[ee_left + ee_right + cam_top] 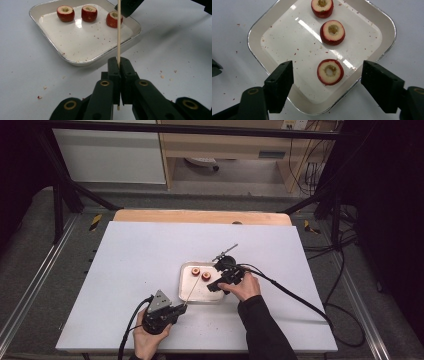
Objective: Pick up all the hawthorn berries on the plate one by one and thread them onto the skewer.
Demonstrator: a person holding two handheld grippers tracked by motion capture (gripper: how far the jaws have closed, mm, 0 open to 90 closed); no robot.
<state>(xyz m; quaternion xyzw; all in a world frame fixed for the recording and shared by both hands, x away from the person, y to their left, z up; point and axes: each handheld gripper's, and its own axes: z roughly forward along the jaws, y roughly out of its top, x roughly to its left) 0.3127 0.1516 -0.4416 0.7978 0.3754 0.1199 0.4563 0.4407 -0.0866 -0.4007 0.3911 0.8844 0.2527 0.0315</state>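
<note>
The wooden skewer [118, 32] is clamped in the left tool [119, 65]. The right tool [327, 85], jaws apart, straddles the nearest fruit ring [330, 72] in the tray [259, 37]. An off-centre closing could squash or flick it.

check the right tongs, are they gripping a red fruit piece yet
No, the right tongs stand open around the nearest cored red fruit piece in the white square tray, pads apart from it.

A lab — black frame rig [65, 190], trailing cables [312, 172], bare white table [145, 255].

White table [150, 255], grey floor [30, 270]
</note>
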